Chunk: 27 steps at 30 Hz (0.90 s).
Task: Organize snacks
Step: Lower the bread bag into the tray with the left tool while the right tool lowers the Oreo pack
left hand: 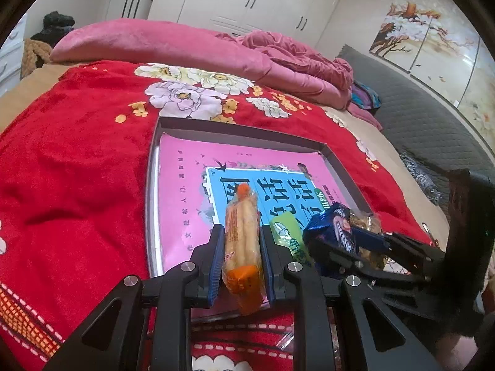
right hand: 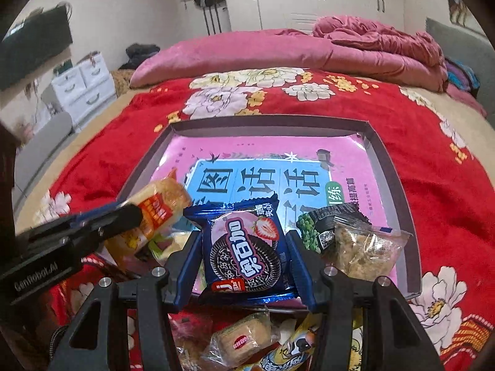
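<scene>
My left gripper is shut on an orange and clear bread snack, held over the near edge of the shallow tray; it also shows in the right wrist view. My right gripper is shut on a blue Oreo strawberry packet, over the tray's near edge; the packet shows in the left wrist view. A green pea packet and a clear packet of pale snacks lie in the tray's near right corner.
The tray holds a pink and blue book cover and sits on a red flowered blanket. Several loose snack packets lie on the blanket below the right gripper. Pink bedding lies behind; white drawers stand at the left.
</scene>
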Motion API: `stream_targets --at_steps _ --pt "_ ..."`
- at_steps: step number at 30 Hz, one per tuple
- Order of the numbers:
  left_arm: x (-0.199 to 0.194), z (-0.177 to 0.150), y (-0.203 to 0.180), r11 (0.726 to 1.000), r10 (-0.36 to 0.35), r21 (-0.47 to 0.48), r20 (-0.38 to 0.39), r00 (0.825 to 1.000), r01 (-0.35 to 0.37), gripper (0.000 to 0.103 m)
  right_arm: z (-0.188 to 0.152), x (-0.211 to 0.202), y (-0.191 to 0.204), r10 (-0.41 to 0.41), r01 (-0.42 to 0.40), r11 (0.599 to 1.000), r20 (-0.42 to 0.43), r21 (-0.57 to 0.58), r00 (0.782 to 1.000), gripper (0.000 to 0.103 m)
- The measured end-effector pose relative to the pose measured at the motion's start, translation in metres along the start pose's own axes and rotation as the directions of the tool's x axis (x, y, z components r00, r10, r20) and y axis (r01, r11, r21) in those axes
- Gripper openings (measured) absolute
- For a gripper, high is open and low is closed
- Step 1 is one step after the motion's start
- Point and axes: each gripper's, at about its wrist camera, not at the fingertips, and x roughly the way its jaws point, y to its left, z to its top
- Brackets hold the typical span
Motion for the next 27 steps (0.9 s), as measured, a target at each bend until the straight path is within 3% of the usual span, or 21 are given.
stream_targets --at_steps 12,27 --pt "0.012 0.003 -0.001 1.000 0.021 0.006 -0.003 1.000 -0.021 0.023 -0.003 0.000 0.003 -0.033 0.033 0.999 -0.008 -0.017 0.999 0.055" --pt "0.010 0.006 0.007 0.998 0.057 -0.011 0.003 0.998 -0.057 0.023 0.002 -0.039 -0.001 0.006 -0.007 1.000 0.085 0.015 0.996 0.056"
